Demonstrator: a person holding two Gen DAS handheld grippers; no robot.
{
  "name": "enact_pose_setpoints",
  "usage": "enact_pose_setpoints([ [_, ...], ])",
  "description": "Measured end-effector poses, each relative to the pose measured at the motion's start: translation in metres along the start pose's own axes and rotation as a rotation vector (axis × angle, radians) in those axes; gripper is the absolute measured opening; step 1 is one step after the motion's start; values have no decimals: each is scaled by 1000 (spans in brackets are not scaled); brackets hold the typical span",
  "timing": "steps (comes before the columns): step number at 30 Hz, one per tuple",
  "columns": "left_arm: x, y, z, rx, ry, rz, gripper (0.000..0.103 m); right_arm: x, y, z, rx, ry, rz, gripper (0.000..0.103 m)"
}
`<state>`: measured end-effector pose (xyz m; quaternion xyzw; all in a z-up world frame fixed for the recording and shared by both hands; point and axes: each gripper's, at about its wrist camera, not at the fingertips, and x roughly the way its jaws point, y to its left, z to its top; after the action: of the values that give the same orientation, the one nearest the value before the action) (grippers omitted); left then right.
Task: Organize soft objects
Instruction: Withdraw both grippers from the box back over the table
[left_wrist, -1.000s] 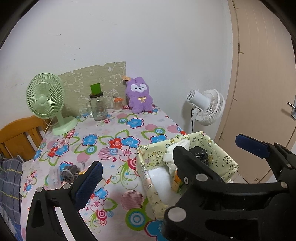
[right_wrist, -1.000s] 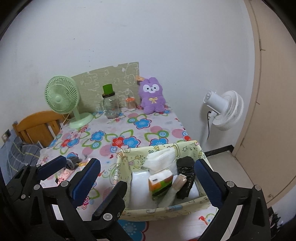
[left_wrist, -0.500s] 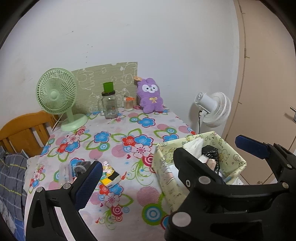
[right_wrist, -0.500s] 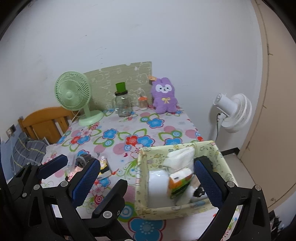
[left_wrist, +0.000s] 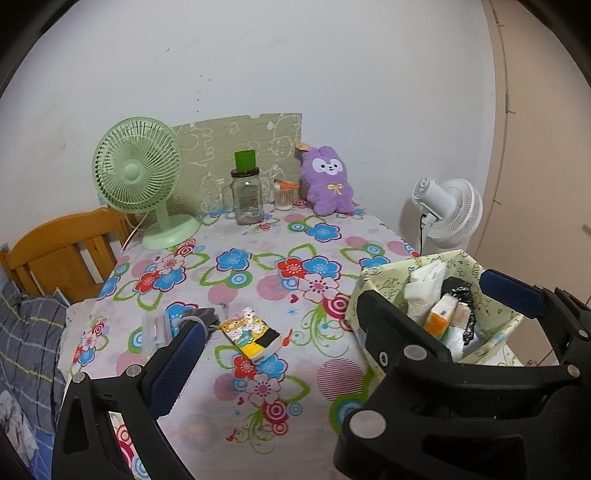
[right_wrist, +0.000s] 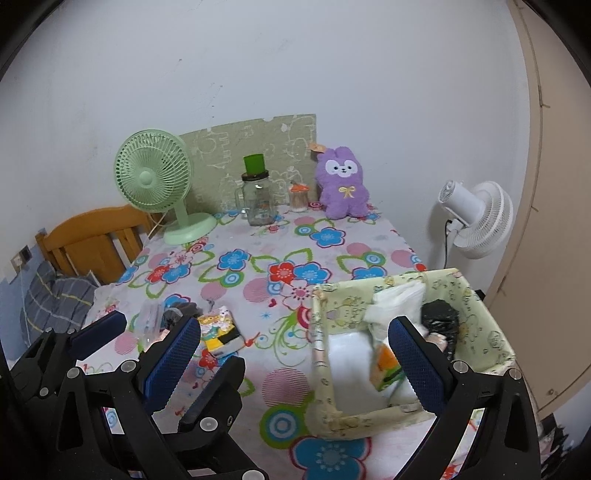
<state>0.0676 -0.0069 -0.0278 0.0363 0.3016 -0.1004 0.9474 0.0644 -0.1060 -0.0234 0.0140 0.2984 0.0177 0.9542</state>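
Both tools hang released above the near edge of the flowered surface (left_wrist: 258, 236), gripping nothing. The left tool (left_wrist: 338, 323) has its pads spread wide; the right tool (right_wrist: 295, 354) frames the fabric basket (right_wrist: 321, 354) at the near right. Inside the basket lie white tissue packs (right_wrist: 397, 299), an orange-and-white pack (right_wrist: 384, 363) partly hidden behind the right tool's pad, and a black bag (right_wrist: 439, 317) half covered. A cartoon-printed tissue pack (left_wrist: 249, 332) lies near left of centre; beside it a clear item (left_wrist: 157, 328) and a grey object (left_wrist: 197, 315) are hard to make out. A purple plush rabbit (left_wrist: 328, 181) sits at the far edge.
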Motion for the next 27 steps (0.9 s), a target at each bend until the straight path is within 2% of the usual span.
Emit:
enact_pose_setpoints([
  [10,12,32,-18,-37,22,53,102,22,31,-10,-41,13,-6,103],
  [14,15,45,-23,-43,16,74,102,32,44,-14,-59,16,22,103],
  [21,29,67,-33,-73,53,86,101,50,64,-20,-82,20,44,103],
  [27,40,84,-40,-97,56,103,101,70,78,-25,-86,52,70,103],
])
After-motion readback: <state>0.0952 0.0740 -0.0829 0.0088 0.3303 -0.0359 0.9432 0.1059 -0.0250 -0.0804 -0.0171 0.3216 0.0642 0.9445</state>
